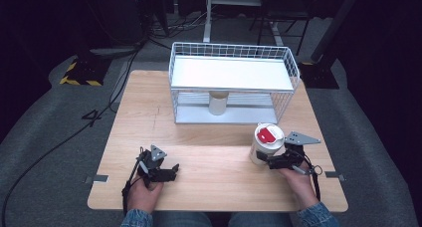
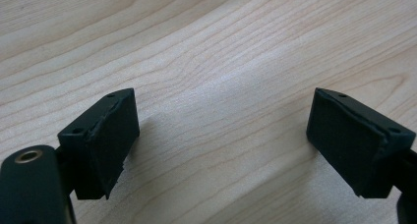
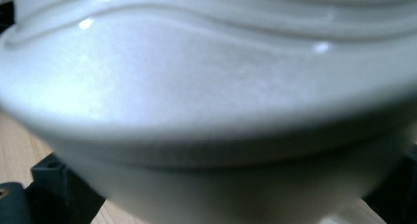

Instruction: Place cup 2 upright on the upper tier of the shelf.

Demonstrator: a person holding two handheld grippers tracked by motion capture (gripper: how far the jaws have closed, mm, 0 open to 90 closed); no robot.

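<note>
High view: my left tongs (image 1: 171, 171) rest at seven o'clock on the table (image 1: 209, 147), jaws apart with only bare wood between them. At one o'clock from them stands the wire shelf (image 1: 234, 82), a small cup (image 1: 218, 102) under it. At five o'clock my right tongs (image 1: 263, 161) squeeze the white tub (image 1: 266, 143), jaws wide around it.

A white canister (image 1: 263, 146) bears a red patch on its lid; the wire rack (image 1: 234, 82) is white; the table (image 1: 199, 152) is pale wood-grain.
</note>
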